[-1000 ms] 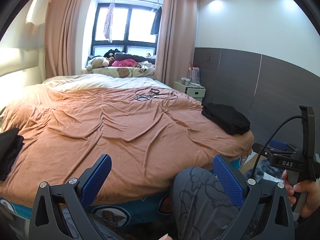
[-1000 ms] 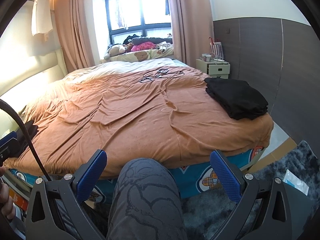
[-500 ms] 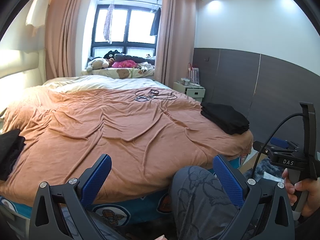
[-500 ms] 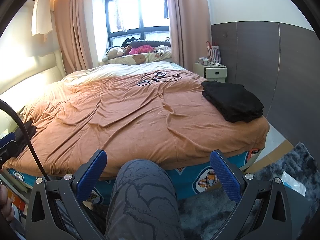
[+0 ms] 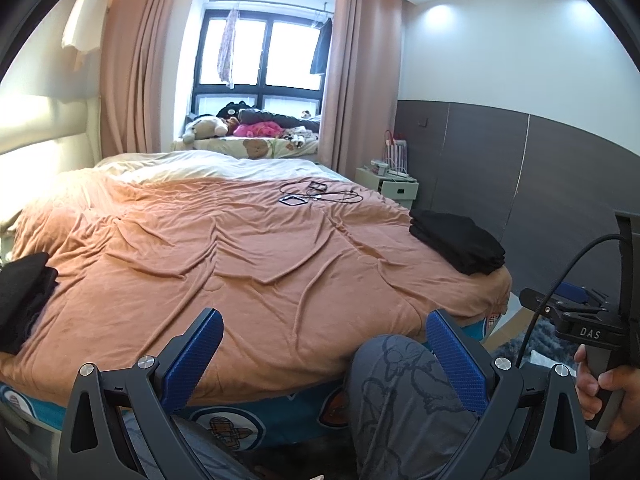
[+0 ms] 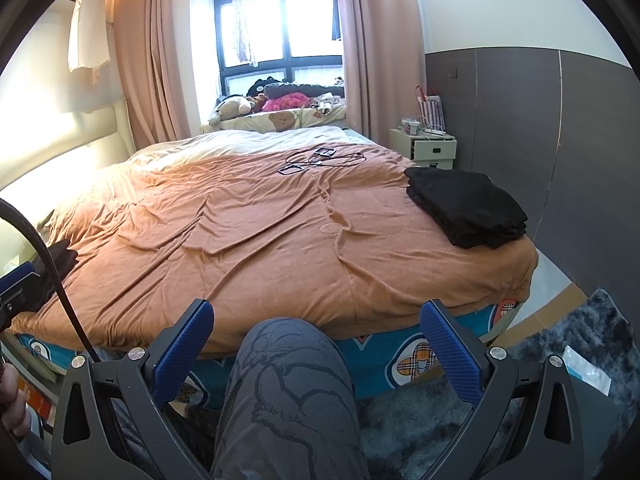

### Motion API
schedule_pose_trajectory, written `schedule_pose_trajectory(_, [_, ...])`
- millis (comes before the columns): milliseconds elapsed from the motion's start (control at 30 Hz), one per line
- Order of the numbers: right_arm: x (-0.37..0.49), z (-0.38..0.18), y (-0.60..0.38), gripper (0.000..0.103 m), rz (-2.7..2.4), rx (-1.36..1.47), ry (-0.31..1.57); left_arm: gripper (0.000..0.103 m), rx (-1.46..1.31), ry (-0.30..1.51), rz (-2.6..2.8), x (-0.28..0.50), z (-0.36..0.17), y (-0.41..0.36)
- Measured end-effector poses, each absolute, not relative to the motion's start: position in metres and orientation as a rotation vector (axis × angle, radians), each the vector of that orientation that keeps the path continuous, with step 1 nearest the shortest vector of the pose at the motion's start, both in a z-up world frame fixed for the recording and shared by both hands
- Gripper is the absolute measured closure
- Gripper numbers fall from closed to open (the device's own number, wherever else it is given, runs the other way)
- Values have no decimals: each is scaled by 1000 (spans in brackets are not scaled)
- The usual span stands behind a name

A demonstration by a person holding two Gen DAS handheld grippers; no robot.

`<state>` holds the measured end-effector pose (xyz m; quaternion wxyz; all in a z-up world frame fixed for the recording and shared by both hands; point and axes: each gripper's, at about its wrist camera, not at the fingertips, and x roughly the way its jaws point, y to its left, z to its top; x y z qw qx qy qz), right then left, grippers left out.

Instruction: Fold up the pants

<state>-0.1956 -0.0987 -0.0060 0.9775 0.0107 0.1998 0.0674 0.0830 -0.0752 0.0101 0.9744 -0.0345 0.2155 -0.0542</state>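
Left and right wrist views, both looking across the bed [image 5: 248, 264]. We see the left gripper [image 5: 324, 360] at the bottom of its frame with its blue-padded fingers [image 5: 192, 360] spread wide and nothing between them but the person's grey printed knee [image 5: 400, 392] below. The right gripper [image 6: 316, 348] stands likewise at the bottom of its frame, jaws wide apart and empty, the same knee [image 6: 288, 384] rising between them.

The folded black pants [image 5: 458, 246] lie as a neat stack at the right edge of the orange bedspread, in the middle right of the left view and well apart from that gripper. In the right view the stack [image 6: 466, 206] sits at centre right, likewise far beyond the fingertips. A second dark garment [image 5: 22, 296] rests at the left edge of the bed, middle left of the frame. Black cables [image 5: 320, 196] lie on the far part of the bedspread.
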Motion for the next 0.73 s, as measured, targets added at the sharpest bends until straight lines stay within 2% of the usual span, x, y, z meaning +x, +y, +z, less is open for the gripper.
schedule_pose_trajectory(733, [-202, -2, -96, 0, 124, 31, 404, 1, -83, 423, -120, 71, 20, -74])
